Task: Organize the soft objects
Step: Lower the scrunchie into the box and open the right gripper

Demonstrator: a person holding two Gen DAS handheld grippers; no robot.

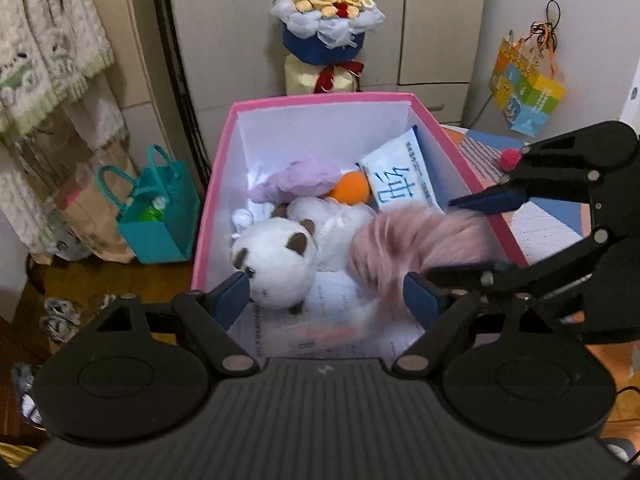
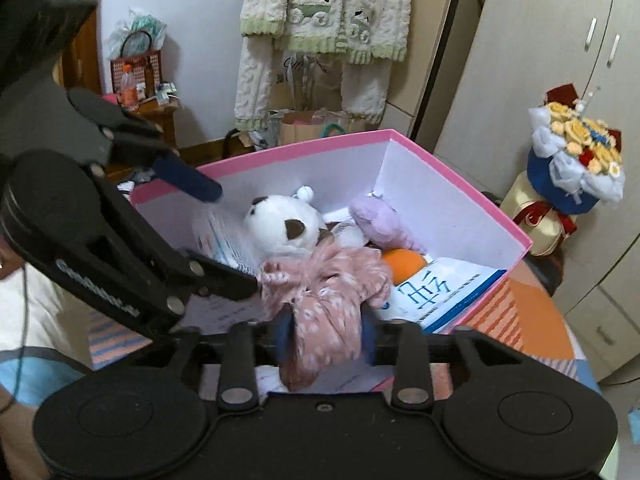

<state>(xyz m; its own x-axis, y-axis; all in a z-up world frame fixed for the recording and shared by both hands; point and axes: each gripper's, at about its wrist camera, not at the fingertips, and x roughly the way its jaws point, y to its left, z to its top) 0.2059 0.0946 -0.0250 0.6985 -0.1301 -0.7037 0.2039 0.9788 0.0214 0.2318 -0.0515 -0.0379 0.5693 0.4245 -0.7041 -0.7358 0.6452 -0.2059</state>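
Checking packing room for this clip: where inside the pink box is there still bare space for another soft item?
Bare patches in the pink box: the papered floor at the near wall in front of the white plush, and the far end behind the purple plush. Crowded: the middle and right, with the orange ball and pink cloth.

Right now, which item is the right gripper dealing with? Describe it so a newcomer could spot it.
Find the pink box with white inner walls. At its near edge, between the right gripper pads, sits the dusty-pink cloth bundle. Unlike the white plush and lilac plush behind it, it is white-speckled and knotted.
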